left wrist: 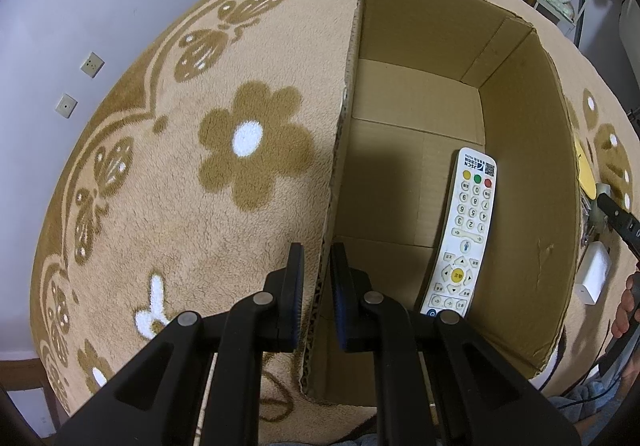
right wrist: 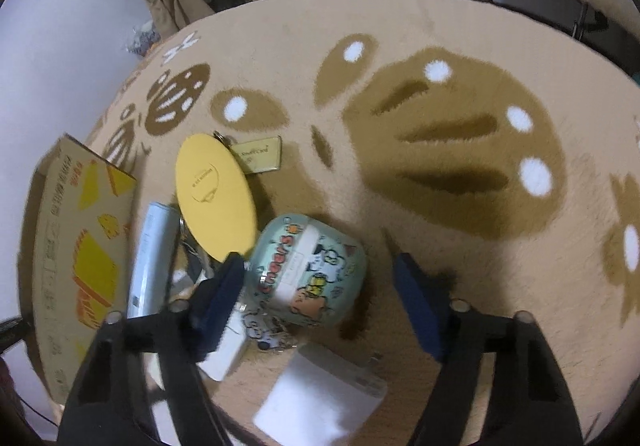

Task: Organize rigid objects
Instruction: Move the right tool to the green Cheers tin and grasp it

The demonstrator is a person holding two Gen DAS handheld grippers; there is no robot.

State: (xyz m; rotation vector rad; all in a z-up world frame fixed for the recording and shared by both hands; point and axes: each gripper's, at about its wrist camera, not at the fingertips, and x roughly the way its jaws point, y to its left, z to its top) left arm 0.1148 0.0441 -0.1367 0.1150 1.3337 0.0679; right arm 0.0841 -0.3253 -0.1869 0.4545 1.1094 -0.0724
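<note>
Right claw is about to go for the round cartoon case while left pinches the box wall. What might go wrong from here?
1. The round case is domed and sits off-centre between the right claw fingers, so it may squirt out as they shut.
2. The left finger is crowded by the yellow disc and white charger; closing may drag them.
3. The left claw straddles the cardboard box wall; pulling could tip it.

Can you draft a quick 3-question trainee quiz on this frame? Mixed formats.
1. True or false: the left tool straddles the near wall of the cardboard box.
2. Which item already lies inside the box? A) yellow disc B) white remote C) round tin
3. Fill in: the right tool is ___, with the round cartoon tin between its fingers, not yet clamped.

Key: 1 true. 2 B, the white remote; the yellow disc is on the rug. 3 open.
</note>
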